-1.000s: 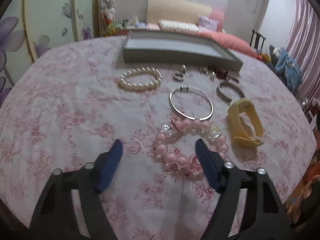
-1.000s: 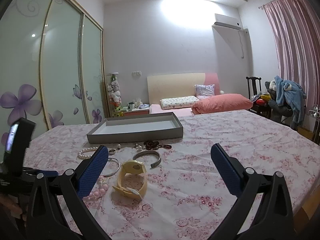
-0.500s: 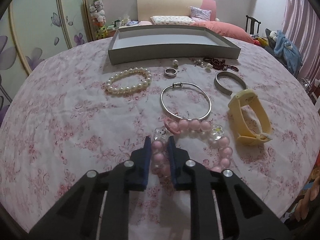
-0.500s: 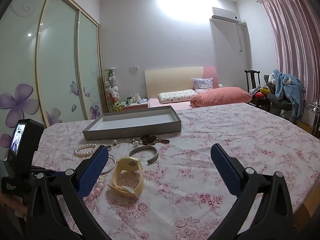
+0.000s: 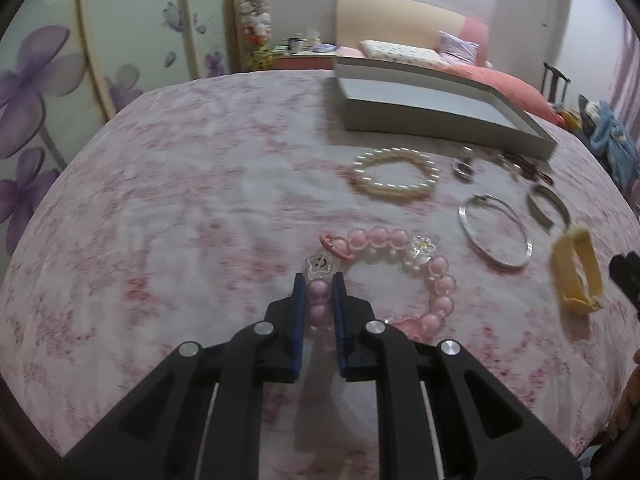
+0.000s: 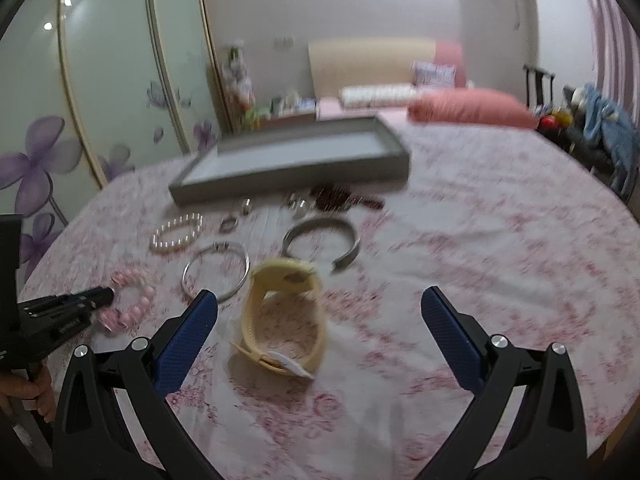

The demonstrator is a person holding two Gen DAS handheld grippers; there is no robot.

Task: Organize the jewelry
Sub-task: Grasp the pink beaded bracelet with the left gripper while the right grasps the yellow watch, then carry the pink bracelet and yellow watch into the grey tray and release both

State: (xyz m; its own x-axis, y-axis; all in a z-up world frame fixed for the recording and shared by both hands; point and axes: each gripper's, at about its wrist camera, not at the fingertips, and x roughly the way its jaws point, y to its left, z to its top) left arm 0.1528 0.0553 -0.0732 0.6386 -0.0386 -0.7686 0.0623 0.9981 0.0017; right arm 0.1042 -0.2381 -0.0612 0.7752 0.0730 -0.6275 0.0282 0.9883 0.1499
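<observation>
My left gripper (image 5: 319,280) is shut on the near-left beads of a pink bead bracelet (image 5: 436,276) that has clear flower and star charms; the rest of the loop trails right on the cloth. From the right wrist view, the same bracelet (image 6: 136,308) sits at the tip of the left gripper (image 6: 102,295). My right gripper (image 6: 320,308) stands wide open low over the table, with a yellow watch band (image 6: 284,316) just beyond its left finger. A grey tray (image 5: 440,100) lies at the far side.
On the floral cloth lie a pearl bracelet (image 5: 394,174), a silver bangle (image 5: 496,232), a grey cuff (image 6: 320,238), a ring (image 5: 462,168) and dark red beads (image 6: 344,198). A bed, a chair with clothes and sliding wardrobe doors stand behind the table.
The left gripper closed on the pink bracelet and dragged it left across the cloth. The right gripper tilted down and came closer to the yellow watch band, still open.
</observation>
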